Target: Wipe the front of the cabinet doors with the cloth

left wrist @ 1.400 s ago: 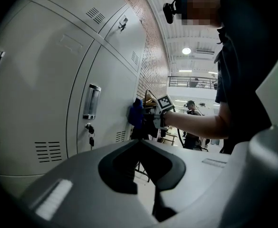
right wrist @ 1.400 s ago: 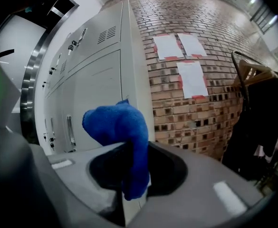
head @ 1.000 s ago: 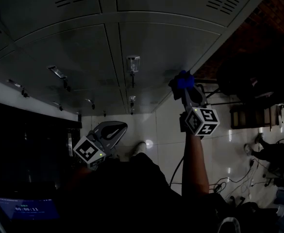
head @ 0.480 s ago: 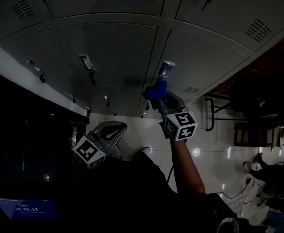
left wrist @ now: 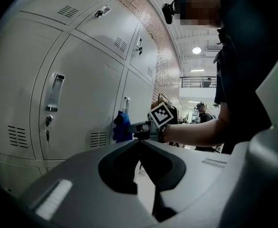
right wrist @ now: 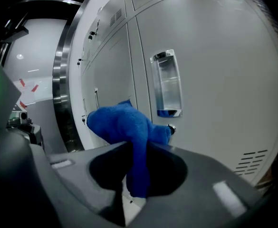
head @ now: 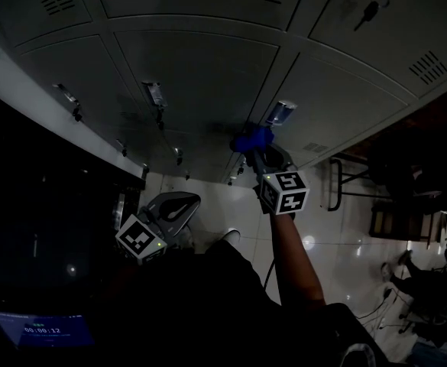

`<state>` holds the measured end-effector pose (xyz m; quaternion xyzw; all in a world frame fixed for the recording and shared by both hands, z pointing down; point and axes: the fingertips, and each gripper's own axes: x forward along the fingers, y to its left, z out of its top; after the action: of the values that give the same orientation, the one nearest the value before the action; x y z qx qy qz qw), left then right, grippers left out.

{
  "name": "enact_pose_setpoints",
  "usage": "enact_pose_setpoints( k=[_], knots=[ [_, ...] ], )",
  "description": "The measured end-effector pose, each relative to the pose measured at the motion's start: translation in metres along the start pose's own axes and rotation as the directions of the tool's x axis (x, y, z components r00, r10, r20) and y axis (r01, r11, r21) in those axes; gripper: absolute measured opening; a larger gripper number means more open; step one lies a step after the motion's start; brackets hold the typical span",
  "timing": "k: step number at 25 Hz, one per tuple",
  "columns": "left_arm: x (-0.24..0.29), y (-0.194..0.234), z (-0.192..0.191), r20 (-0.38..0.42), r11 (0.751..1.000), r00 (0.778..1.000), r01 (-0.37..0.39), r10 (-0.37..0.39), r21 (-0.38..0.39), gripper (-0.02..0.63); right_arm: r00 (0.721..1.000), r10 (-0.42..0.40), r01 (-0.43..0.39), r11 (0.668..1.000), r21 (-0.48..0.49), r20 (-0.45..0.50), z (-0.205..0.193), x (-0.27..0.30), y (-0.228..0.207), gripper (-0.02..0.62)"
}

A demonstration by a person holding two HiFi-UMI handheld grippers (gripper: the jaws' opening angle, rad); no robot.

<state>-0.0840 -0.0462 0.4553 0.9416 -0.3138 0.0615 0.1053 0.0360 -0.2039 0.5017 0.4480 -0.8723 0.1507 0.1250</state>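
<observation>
A blue cloth (right wrist: 127, 127) is bunched in my right gripper (right wrist: 138, 148), whose jaws are shut on it. The cloth (head: 252, 140) is pressed against a grey cabinet door (head: 208, 82), just left of a chrome handle (head: 281, 113). From the left gripper view the cloth (left wrist: 122, 126) shows against the door seam. My left gripper (head: 179, 203) hangs low at the person's side, away from the doors, its jaws shut with nothing between them (left wrist: 139, 141).
Grey metal locker doors (left wrist: 81, 94) with handles (left wrist: 55, 91), key locks and vent slots fill the wall. A dark pillar (right wrist: 65, 80) stands at the row's far end. Chairs (head: 391, 205) and cables lie on the tiled floor (head: 338, 228) to the right.
My right gripper has carried the blue cloth leftward across the door fronts, from beside the brick wall to the door seam by the chrome handle. The left gripper stayed put.
</observation>
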Motion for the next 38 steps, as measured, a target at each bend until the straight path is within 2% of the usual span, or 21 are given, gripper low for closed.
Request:
enact_pose_setpoints(
  k=[3, 6, 13, 17, 30, 38],
  knots=[
    [0.002, 0.000, -0.007, -0.032, 1.000, 0.999, 0.006, -0.006, 0.006, 0.003, 1.000, -0.005, 0.005, 1.000, 0.022, -0.006, -0.007, -0.005, -0.005, 0.069],
    [0.010, -0.004, -0.008, -0.011, 0.999, 1.000, 0.026, -0.026, 0.019, 0.005, 1.000, -0.014, 0.015, 0.999, 0.036, -0.014, -0.015, -0.010, -0.014, 0.069],
    [0.030, -0.016, -0.009, -0.026, 0.998, 0.998, 0.059, -0.058, 0.016, 0.004, 1.000, 0.003, -0.003, 1.000, 0.031, -0.007, -0.019, -0.027, -0.025, 0.069],
    [0.044, -0.022, -0.010, -0.029, 0.997, 0.997, 0.073, -0.072, 0.020, 0.004, 1.000, 0.002, -0.002, 0.997, 0.077, 0.008, -0.020, -0.039, -0.042, 0.069],
    [0.087, -0.046, -0.011, -0.046, 0.995, 0.995, 0.093, -0.092, 0.028, 0.003, 0.993, -0.117, 0.115, 0.984, 0.135, 0.007, -0.026, -0.069, -0.140, 0.069],
    [0.108, -0.061, -0.009, -0.061, 0.990, 0.989, 0.138, -0.135, 0.039, 0.004, 0.963, -0.268, 0.263, 0.952, 0.158, 0.013, -0.032, -0.120, -0.209, 0.069]
  ],
)
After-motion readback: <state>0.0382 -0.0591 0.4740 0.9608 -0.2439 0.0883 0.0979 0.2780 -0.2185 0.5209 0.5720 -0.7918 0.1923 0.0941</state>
